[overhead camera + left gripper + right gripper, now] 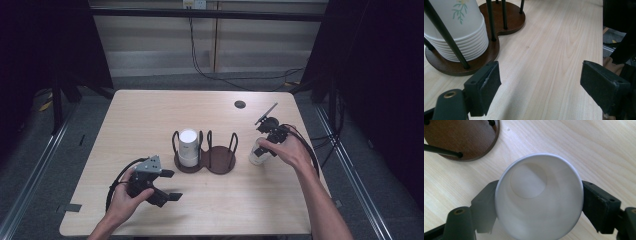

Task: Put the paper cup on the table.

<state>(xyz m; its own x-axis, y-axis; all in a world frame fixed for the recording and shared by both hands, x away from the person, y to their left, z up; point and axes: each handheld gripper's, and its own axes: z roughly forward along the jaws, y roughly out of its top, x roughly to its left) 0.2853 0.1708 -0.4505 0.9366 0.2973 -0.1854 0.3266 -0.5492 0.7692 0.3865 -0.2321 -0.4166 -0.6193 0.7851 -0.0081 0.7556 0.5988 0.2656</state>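
White paper cup (539,197), empty, upright on table, right of holder

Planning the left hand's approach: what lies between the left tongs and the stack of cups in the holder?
Bare tabletop. The left gripper view shows the open left tongs with wood ahead, up to the cup stack in its brown holder.

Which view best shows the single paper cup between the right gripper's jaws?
The right gripper view: the single cup sits close, mouth up, inside visible. The high view shows it small and partly behind the right gripper.
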